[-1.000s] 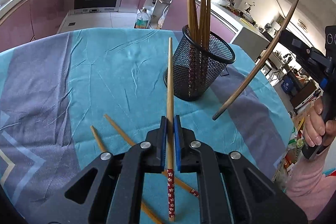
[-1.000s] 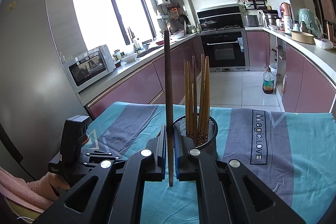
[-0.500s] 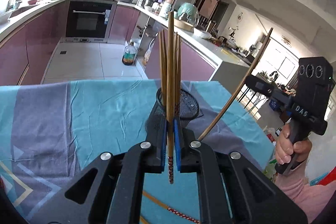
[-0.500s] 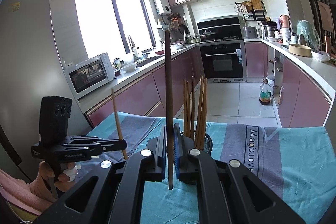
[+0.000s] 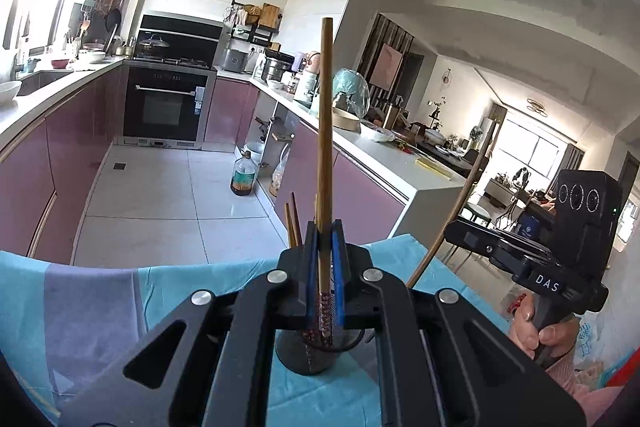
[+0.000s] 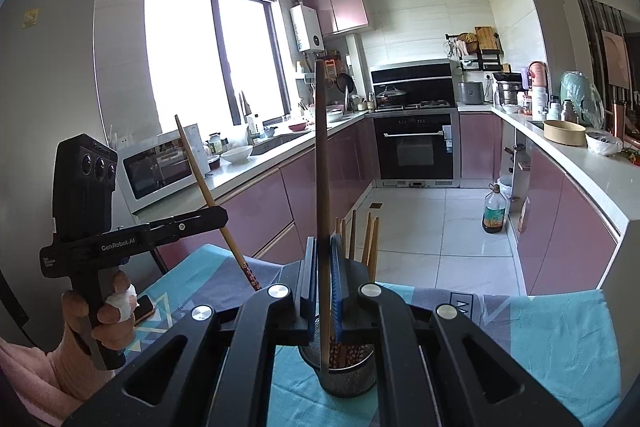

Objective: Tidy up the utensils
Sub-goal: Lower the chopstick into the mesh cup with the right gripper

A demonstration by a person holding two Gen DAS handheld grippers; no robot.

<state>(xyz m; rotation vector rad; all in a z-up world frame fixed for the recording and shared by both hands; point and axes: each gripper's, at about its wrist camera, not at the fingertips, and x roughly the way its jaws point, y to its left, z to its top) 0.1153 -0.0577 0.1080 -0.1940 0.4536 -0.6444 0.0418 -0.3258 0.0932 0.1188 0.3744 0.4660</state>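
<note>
Your left gripper [image 5: 323, 277] clamps a patterned chopstick [image 5: 324, 163] upright, and your right gripper [image 6: 322, 283] a plain one [image 6: 321, 187], each apparently poised over the mesh holder [image 6: 344, 375] for dropping in.

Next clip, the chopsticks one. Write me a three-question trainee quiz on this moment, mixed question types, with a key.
1. True or false: the left tool is shut on a chopstick with a red patterned end.
2. Multiple choice: where is the mesh holder in the right wrist view? A) on the kitchen counter B) on the blue tablecloth, below the right tool C) on the floor
3. Short answer: what does the right tool grip?

Key
1. True.
2. B.
3. A dark brown chopstick, held nearly upright, its lower tip over the holder.
</note>
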